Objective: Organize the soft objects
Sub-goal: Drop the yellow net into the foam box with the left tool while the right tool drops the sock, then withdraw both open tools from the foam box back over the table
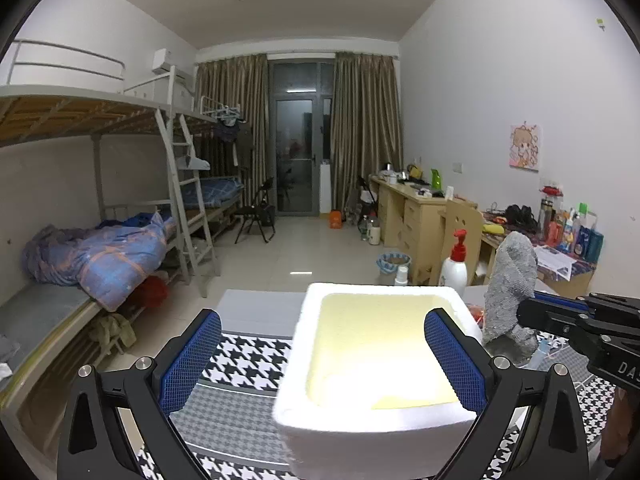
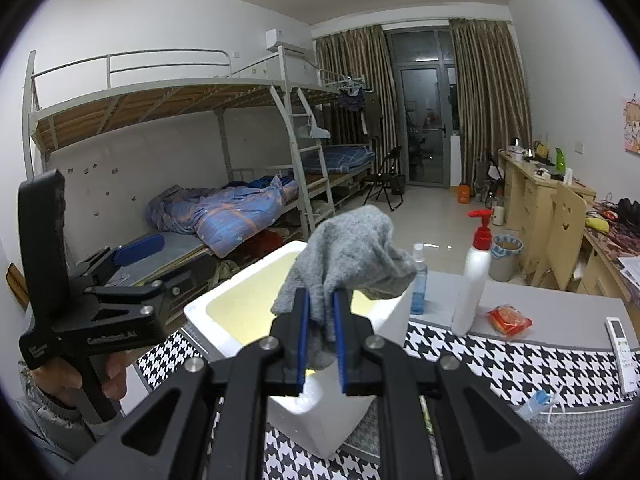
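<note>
— Where's the sock [image 2: 352,256]?

— Pinched in my right gripper [image 2: 320,340], raised just beside the foam box [image 1: 304,432].

— Handling?

— Limp, light (it droops), so I grip bunched cloth. My left gripper [image 1: 320,356] gapes wide, empty.

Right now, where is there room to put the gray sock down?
The white foam box looks empty inside, and the gray sock, pinched by the right hand-held gripper, hangs above it. Bare checkered cloth lies between the box and the remote. It is crowded around the pump bottle, blue bottle and red packet.
</note>
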